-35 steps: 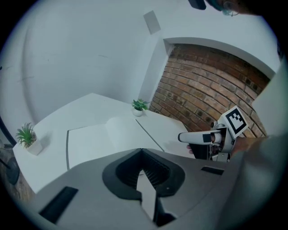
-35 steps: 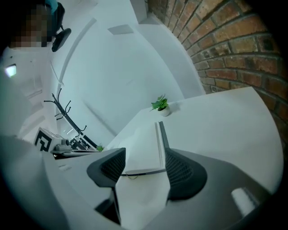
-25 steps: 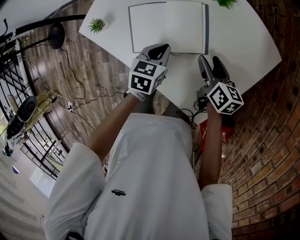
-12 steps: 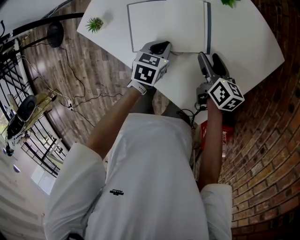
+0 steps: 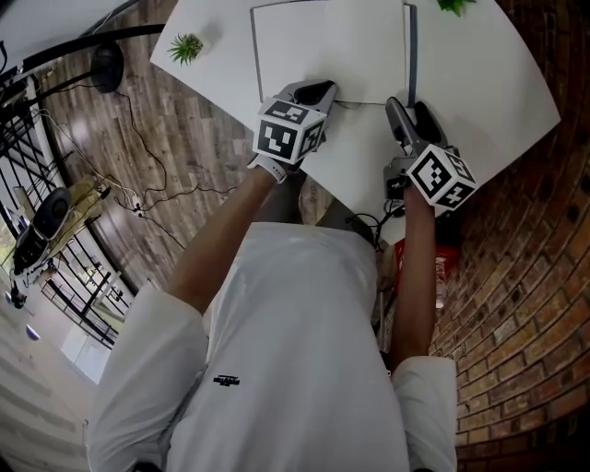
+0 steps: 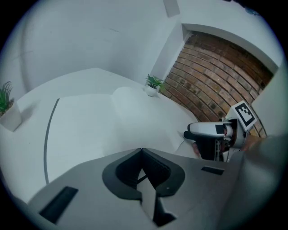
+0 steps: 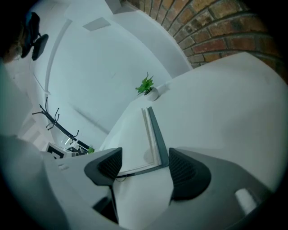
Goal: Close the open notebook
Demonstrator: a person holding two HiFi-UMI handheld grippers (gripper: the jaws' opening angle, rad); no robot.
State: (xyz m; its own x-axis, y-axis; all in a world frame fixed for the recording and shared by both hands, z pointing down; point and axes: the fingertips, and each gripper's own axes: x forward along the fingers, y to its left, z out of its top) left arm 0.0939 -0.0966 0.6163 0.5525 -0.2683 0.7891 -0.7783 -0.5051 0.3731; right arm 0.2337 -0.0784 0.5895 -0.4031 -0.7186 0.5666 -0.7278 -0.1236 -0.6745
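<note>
The open notebook (image 5: 327, 46) lies flat on the white table (image 5: 489, 83), white pages up, with a dark cover edge along its right side. My left gripper (image 5: 316, 90) rests at the notebook's near edge, about mid-width. In the left gripper view its jaws (image 6: 141, 150) meet at the tips, shut, over the page (image 6: 99, 121). My right gripper (image 5: 408, 106) is open at the notebook's near right corner. Its jaws have just been opening, and in the right gripper view that corner (image 7: 150, 164) lies between the two pads (image 7: 186, 173) without touching them.
Small potted plants stand at the table's far left (image 5: 187, 46) and far right (image 5: 452, 5). A brick wall (image 5: 535, 277) runs close on the right. The table's near edge is just behind both grippers. Cables and a lamp base (image 5: 111, 66) lie on the wooden floor at left.
Both grippers have sunk toward the table and edged closer to the notebook's near edge. The right gripper's jaws stand wider than before.
</note>
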